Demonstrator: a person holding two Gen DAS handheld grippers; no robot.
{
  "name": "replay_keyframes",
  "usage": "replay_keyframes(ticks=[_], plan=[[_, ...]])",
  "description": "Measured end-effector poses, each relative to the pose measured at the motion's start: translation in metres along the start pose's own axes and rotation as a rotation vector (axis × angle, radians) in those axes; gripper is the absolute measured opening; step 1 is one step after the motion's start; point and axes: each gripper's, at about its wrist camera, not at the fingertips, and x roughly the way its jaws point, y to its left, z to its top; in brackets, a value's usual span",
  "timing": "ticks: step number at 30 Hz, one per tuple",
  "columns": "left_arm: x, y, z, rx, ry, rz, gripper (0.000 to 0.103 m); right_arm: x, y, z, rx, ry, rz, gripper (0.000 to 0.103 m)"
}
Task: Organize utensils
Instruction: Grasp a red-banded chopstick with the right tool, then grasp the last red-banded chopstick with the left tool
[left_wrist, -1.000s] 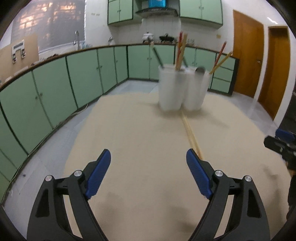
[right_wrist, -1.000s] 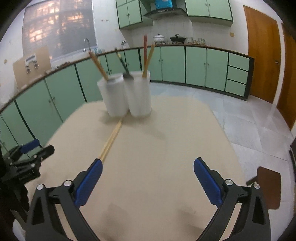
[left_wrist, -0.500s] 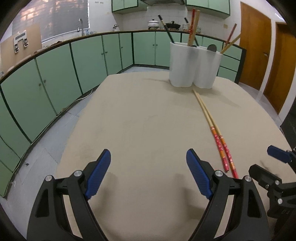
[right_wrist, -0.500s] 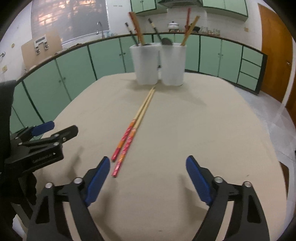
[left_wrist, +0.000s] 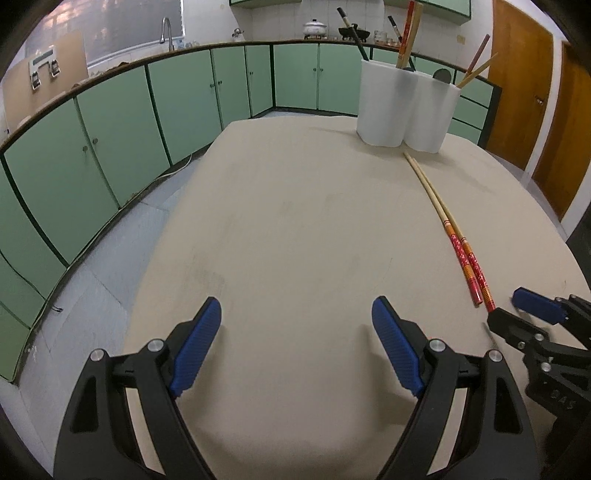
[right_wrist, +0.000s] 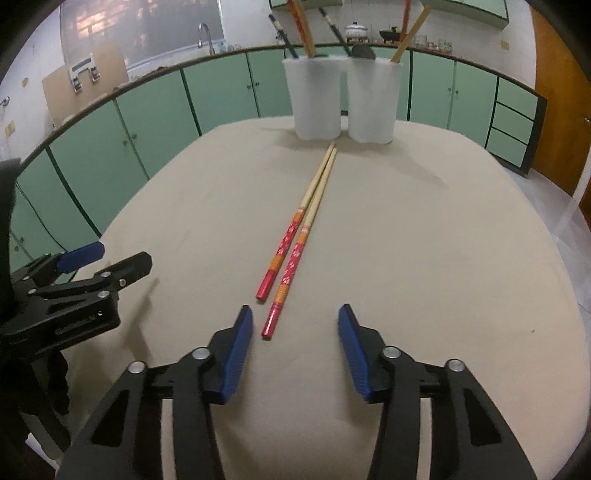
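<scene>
Two chopsticks (right_wrist: 293, 245) lie side by side on the table (right_wrist: 424, 240), their long axis running from the white holder (right_wrist: 341, 98) straight back toward the right gripper (right_wrist: 295, 338), red ends just ahead of its spread, empty jaws. The left gripper (left_wrist: 295, 343), also spread and empty, sits farther from the holder's chopsticks, off to their left, so the right looks better placed.

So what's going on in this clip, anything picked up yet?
Nothing is held yet. A person holds two grippers over a beige table, both open and empty. A pair of red-handled chopsticks lies loose on it, tips pointing toward two white utensil holders that already hold other utensils. The right gripper is lined up just behind the chopsticks' red ends, not touching them. The left gripper hovers off to the side over bare table.
</scene>
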Motion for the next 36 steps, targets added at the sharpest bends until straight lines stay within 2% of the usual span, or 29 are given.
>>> replay_keyframes(ticks=[1, 4, 6, 9, 15, 26, 30, 34, 36], plan=[[0.0, 0.0, 0.0, 0.0, 0.001, 0.001, 0.081, 0.001, 0.002, 0.0, -0.004, 0.001, -0.009, 0.043], [0.001, -0.002, 0.0, 0.005, 0.004, -0.002, 0.081, 0.002, 0.006, 0.001, -0.019, 0.004, -0.019, 0.029], [0.001, -0.003, 0.0, 0.005, 0.009, -0.005, 0.081, 0.002, 0.006, 0.0, -0.02, 0.003, -0.008, 0.014], [0.003, -0.004, 0.0, 0.002, 0.018, -0.014, 0.081, 0.002, 0.002, 0.001, -0.004, 0.005, 0.001, 0.008], [0.003, -0.018, 0.0, 0.014, 0.023, -0.05, 0.081, -0.006, -0.022, -0.002, 0.04, -0.011, -0.023, 0.006], [0.007, -0.08, 0.001, 0.036, 0.037, -0.195, 0.078, -0.021, -0.075, 0.0, 0.106, -0.061, -0.094, 0.006], [0.013, -0.101, 0.002, 0.053, 0.049, -0.204, 0.071, -0.019, -0.09, 0.0, 0.131, -0.065, -0.107, 0.006], [0.019, -0.114, 0.004, 0.062, 0.058, -0.179, 0.064, -0.016, -0.099, 0.002, 0.142, -0.06, -0.103, 0.006], [0.02, -0.117, 0.004, 0.061, 0.057, -0.173, 0.055, -0.015, -0.1, 0.003, 0.136, -0.06, -0.102, 0.006]])
